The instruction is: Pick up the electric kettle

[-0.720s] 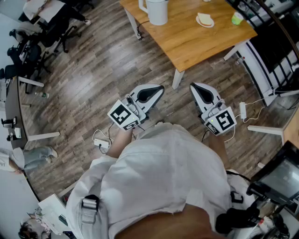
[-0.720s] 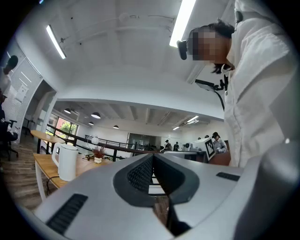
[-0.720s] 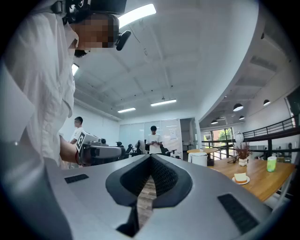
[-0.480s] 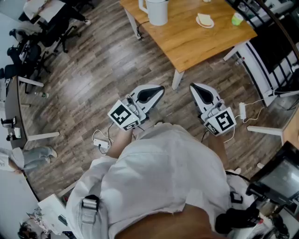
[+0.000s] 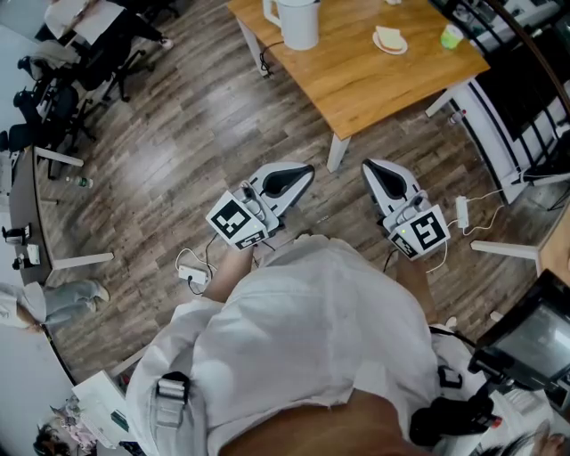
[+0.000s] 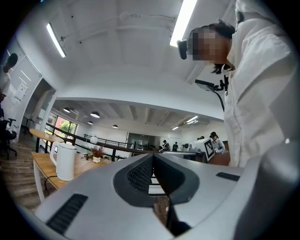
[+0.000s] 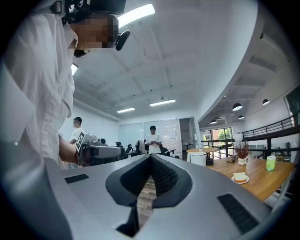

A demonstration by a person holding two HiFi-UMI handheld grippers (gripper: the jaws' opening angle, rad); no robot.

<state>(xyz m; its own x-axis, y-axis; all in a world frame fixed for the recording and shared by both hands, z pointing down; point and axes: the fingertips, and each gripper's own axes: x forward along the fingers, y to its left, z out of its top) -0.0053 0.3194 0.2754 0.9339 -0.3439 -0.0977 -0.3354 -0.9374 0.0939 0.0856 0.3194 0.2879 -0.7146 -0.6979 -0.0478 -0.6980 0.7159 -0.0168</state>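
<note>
The white electric kettle (image 5: 297,20) stands near the left corner of a wooden table (image 5: 356,80), its cord hanging off the edge. It also shows at the left of the left gripper view as a kettle (image 6: 64,161) and small in the right gripper view as a kettle (image 7: 198,158). My left gripper (image 5: 305,168) and right gripper (image 5: 368,165) are held side by side over the floor, well short of the table. Both are shut with nothing between the jaws: the left gripper (image 6: 153,155) and the right gripper (image 7: 151,157).
On the table lie a plate with bread (image 5: 390,38) and a green cup (image 5: 452,34). A power strip (image 5: 192,274) and cables lie on the wood floor by my feet. Office chairs (image 5: 53,98) stand at the left. People stand in the distance (image 7: 153,139).
</note>
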